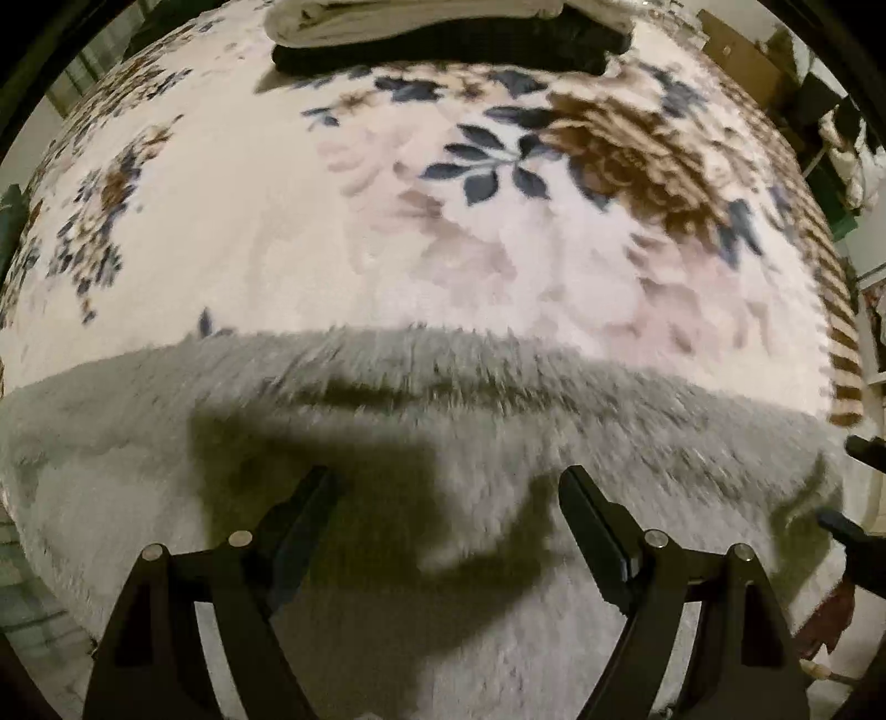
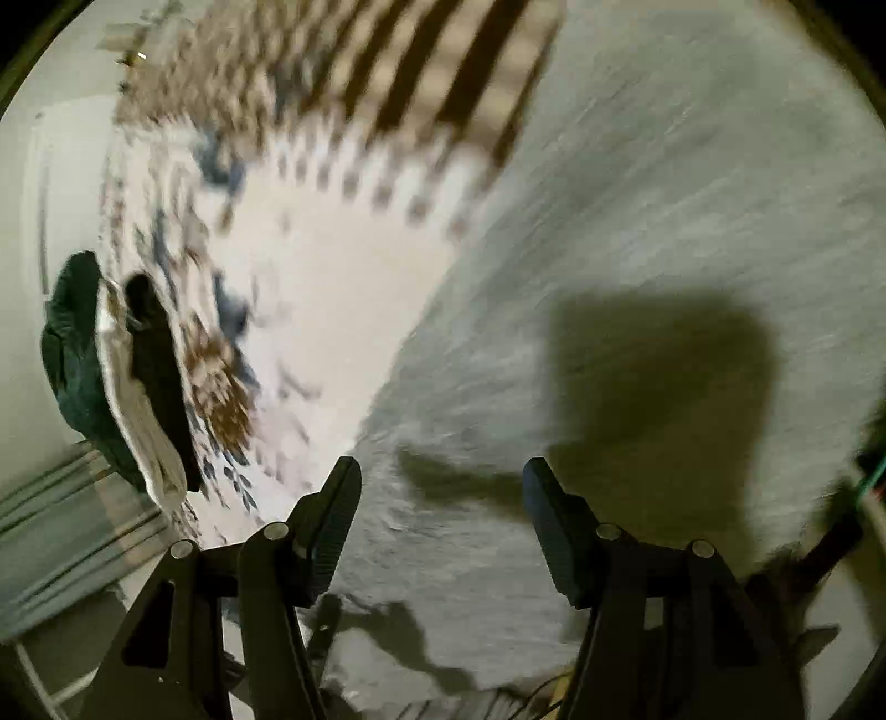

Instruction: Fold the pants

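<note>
Hovering over the bed, the left gripper [image 1: 443,493] points almost straight down at the grey fleece pants [image 1: 387,399], which lie spread on the floral blanket [image 1: 277,221]. Its fingers stand wide apart and hold nothing; the fuzzy cloth is directly below and between them. The right gripper [image 2: 437,482] is tilted over the same garment, its fingers also well apart and empty.

The relation that matters is the far edge of the pants. In the left wrist view it runs from side to side just ahead of the left fingers, so the long axis of the cloth lies across the line of that gripper. In the right wrist view the same edge runs diagonally and passes just beside the left-hand fingertip. I judge both hands about equally near to it; which part of the pants this edge is, I cannot tell, because both pictures are blurred.

Counted: one pair of grey pants, two grippers, and one stack of folded clothes [image 1: 443,33] at the far side of the blanket, well apart from the pants.
</note>
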Demonstrator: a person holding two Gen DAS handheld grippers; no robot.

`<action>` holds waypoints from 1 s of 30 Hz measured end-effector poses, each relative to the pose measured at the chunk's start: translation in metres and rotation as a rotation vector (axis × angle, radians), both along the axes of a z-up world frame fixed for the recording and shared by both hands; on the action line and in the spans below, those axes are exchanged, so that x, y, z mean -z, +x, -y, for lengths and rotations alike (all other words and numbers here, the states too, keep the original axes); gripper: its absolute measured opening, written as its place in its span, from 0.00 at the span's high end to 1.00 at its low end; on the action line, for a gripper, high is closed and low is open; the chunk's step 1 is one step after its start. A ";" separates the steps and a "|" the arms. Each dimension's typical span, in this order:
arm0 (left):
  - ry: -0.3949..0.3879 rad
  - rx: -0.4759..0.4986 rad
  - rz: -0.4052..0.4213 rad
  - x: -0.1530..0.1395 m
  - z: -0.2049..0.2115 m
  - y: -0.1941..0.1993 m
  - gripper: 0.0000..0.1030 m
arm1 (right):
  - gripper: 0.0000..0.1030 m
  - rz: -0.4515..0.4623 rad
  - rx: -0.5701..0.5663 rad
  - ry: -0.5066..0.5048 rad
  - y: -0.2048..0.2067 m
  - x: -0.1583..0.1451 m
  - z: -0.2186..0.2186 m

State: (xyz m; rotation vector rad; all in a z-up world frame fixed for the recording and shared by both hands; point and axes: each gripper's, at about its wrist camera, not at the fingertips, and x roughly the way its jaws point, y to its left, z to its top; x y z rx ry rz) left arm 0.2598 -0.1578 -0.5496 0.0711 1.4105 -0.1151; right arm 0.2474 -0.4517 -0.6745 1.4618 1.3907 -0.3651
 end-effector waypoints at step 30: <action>0.095 -0.241 0.033 -0.025 -0.133 -0.017 0.21 | 0.36 0.026 -0.241 0.182 0.064 0.015 -0.132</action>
